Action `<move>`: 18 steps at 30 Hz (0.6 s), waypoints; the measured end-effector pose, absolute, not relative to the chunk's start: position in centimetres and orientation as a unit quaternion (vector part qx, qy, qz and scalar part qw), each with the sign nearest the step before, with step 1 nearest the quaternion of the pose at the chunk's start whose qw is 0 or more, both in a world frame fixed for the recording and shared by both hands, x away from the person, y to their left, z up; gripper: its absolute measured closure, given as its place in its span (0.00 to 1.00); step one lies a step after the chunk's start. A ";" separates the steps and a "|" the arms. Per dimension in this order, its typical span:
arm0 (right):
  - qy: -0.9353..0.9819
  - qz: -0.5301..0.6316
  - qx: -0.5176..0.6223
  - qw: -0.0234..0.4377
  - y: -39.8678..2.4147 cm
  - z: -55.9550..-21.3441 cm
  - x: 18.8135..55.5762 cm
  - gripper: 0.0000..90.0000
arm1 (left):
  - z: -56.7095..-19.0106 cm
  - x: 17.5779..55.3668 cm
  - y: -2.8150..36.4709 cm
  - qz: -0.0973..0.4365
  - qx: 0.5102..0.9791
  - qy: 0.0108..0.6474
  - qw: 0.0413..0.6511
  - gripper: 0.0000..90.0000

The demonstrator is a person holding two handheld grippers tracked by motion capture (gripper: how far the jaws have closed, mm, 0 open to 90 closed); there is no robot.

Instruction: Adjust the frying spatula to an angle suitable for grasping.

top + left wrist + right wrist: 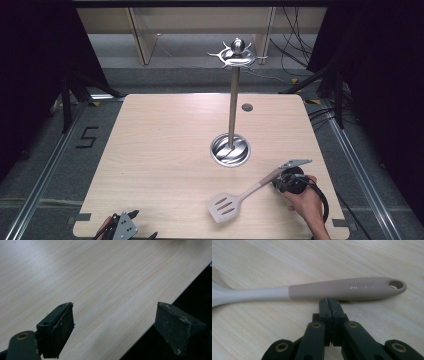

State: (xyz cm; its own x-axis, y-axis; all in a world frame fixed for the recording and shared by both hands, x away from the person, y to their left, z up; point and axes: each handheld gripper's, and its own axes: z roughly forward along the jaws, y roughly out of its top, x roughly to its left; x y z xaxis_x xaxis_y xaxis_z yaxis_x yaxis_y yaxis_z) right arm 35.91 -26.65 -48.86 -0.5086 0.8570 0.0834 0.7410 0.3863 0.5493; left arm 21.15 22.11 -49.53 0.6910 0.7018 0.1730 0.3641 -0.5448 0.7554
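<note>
A slotted spatula (pixel 226 207) with a white head and a beige handle lies on the wooden table (pixel 160 150) at the front right. Its handle (pixel 342 288) crosses the right gripper view with the hanging hole at the right. My right gripper (pixel 276 184), held in a hand, rests at the handle's end. Its jaws (pixel 329 302) are pressed together with nothing between them, tips just short of the handle's near side. My left gripper (pixel 142 225) sits at the table's front left edge. Its jaws (pixel 115 307) stand wide apart over bare wood and the table's edge.
A metal utensil stand (pixel 233 105) rises from a round base (pixel 230 150) right of the table's middle, with hooks around a knob at its top (pixel 238 52). A small grey cap (pixel 247 107) is set into the table behind it. Cables lie on the floor at the back right.
</note>
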 end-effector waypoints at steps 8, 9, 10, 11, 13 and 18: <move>0.821 0.279 0.485 0.112 -26.5 -49.2 36.8 1.00 | -49.6 21.1 22.0 0.236 0.842 0.320 0.364 0.17; 0.824 0.271 0.485 0.109 -26.4 -48.9 36.9 1.00 | -49.6 21.1 22.0 0.234 0.843 0.319 0.365 0.17; 0.824 0.271 0.485 0.109 -26.4 -48.9 36.9 1.00 | -49.6 21.1 22.0 0.234 0.843 0.319 0.365 0.17; 0.825 0.271 0.484 0.113 -26.3 -48.9 37.0 1.00 | -49.7 21.0 21.9 0.230 0.836 0.329 0.374 0.17; 0.825 0.269 0.483 0.117 -25.9 -48.8 37.2 1.00 | -49.5 21.2 22.1 0.237 0.846 0.316 0.358 0.17; 0.828 0.268 0.476 0.123 -25.6 -48.8 37.6 1.00 | -49.6 21.1 22.1 0.235 0.845 0.316 0.363 0.17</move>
